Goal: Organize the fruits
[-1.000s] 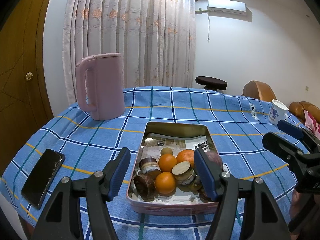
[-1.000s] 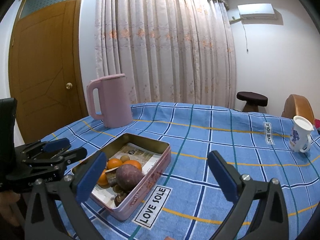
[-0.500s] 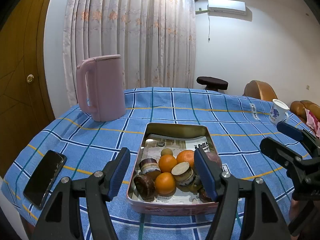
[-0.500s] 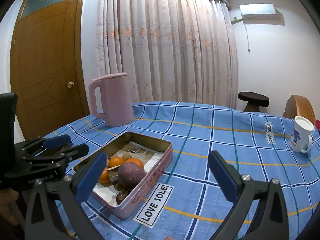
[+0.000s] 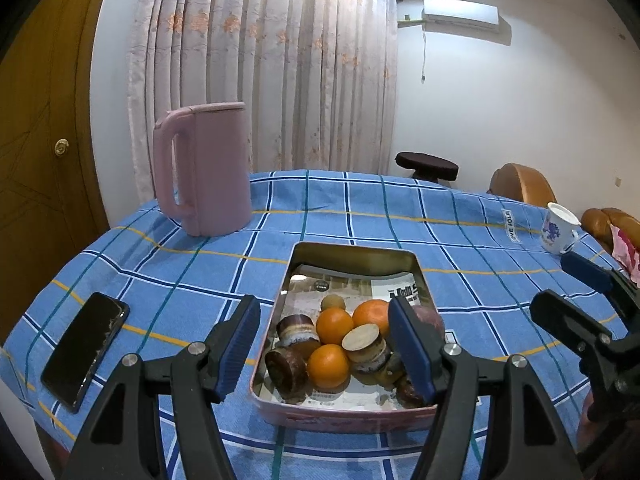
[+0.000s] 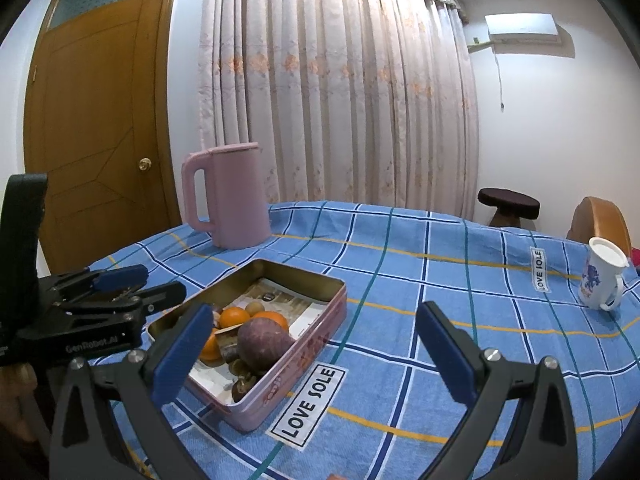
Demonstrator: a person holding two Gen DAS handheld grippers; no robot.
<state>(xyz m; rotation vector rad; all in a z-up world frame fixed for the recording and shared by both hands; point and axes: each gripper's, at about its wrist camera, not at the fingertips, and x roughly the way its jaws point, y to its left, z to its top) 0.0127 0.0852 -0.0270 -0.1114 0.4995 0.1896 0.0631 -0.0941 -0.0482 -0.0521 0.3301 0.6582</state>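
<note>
A pink metal tin [image 5: 424, 292] lined with newspaper sits on the blue checked tablecloth. It holds oranges [image 5: 334, 324], brown mangosteens [image 5: 286, 368], cut pieces and a purple fruit [image 6: 264, 342]. The tin also shows in the right wrist view [image 6: 320, 332]. My left gripper [image 5: 324, 344] is open and empty, held just above the tin's near end. My right gripper [image 6: 316, 348] is open and empty, to the right of the tin; it shows in the left wrist view [image 5: 576, 300].
A pink kettle [image 5: 204, 168] stands at the table's back left. A black phone [image 5: 86, 344] lies near the left edge. A white cup with blue flowers [image 6: 602, 274] stands at the far right. A stool [image 6: 508, 204] and chairs stand behind the table.
Both grippers have drifted slightly; the tin and fruits lie as before. Both stay open and empty.
</note>
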